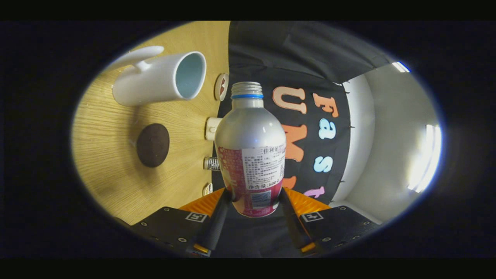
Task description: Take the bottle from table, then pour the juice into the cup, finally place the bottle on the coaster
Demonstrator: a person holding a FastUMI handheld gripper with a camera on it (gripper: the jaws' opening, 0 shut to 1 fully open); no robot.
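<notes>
Here the claw (254, 201) grips the silver juice bottle (251, 155) by its lower body, one black finger (219, 219) pressed on each side of the red label band. The bottle is uncapped, with a blue ring around the threaded neck, and its open mouth points away from the claw. The whole view is rolled, so the wooden counter (116, 174) appears turned on its side relative to the bottle, which hangs clear of the wood.

Relative to the bottle, the white cup (162, 79) stands on the counter off to the side of the neck, its pale blue inside facing toward the bottle's mouth and its handle on the far side. The mouth is near the cup's rim but apart from it, and no liquid is visible between them.

The dark brown round coaster (152, 145) lies flat on the counter beside the bottle's shoulder, well apart from the bottle and a little apart from the cup's base.

Along the counter's far edge, close by the bottle's body, sit a few small items: a white cap-like piece (212, 128), a small ridged metallic piece (211, 164), and a small round disc (221, 86) near the neck. What they are cannot be told.
</notes>
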